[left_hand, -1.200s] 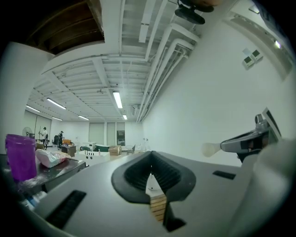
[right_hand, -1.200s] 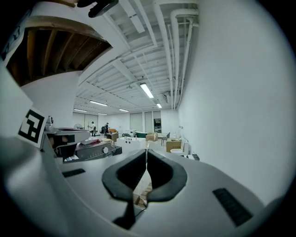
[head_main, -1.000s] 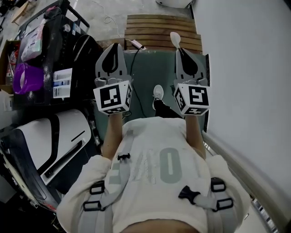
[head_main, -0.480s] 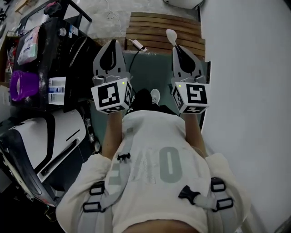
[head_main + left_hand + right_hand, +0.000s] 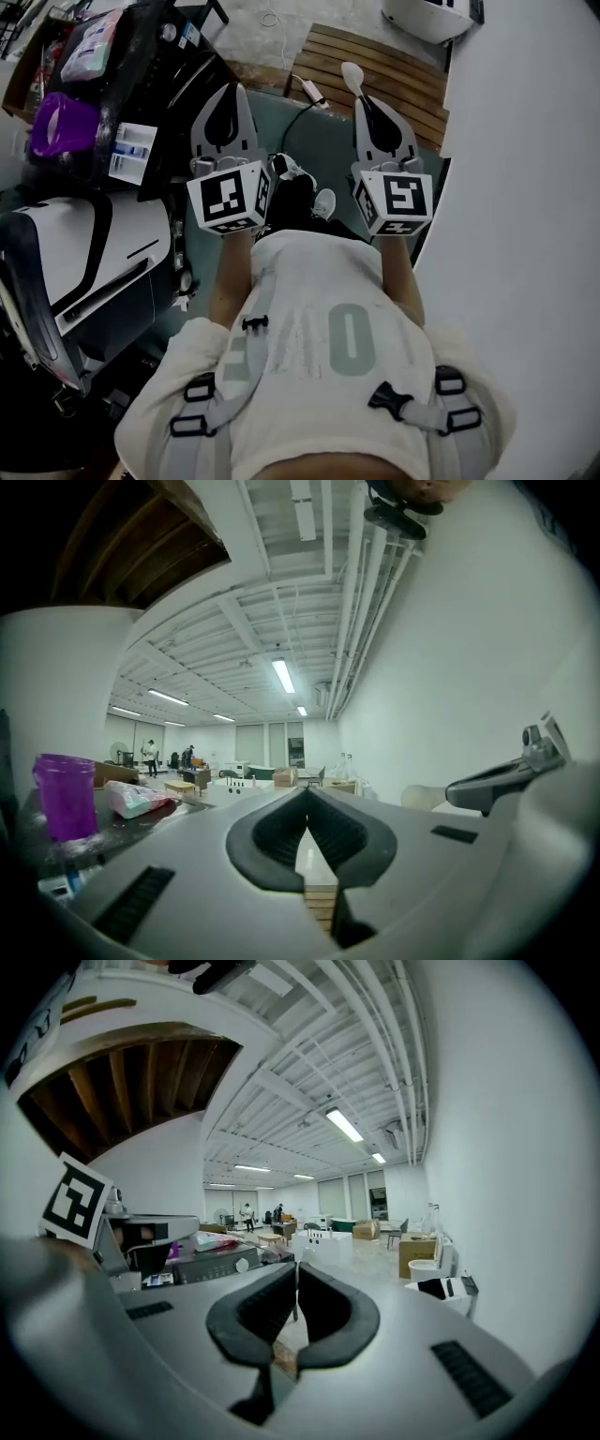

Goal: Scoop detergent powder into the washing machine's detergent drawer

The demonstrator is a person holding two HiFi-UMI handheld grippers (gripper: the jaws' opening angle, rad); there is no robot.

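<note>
A person [image 5: 319, 347] in a white top holds both grippers out in front. The left gripper [image 5: 238, 94] has its jaws pressed together at the tips, and nothing is between them; its own view shows this [image 5: 307, 799]. The right gripper [image 5: 364, 101] has its jaws pinching the thin handle of a white spoon [image 5: 352, 75]. The round end of the spoon sticks out past the tips of those jaws. From the left gripper view, the spoon [image 5: 424, 797] is off to the right of the left jaws. The black-topped washing machine [image 5: 164, 84] is to the left of the left jaws and well apart from both grippers. I cannot tell where its drawer is. A purple cup [image 5: 58, 127] stands on top of the machine, and a pink and white bag [image 5: 89, 47] lies near the cup. A green mat [image 5: 319, 141] is on the floor under both pairs of jaws. A wooden board [image 5: 403, 80] lies on the floor past the spoon. A white wall [image 5: 534, 187] is to the right of the right jaws.
</note>
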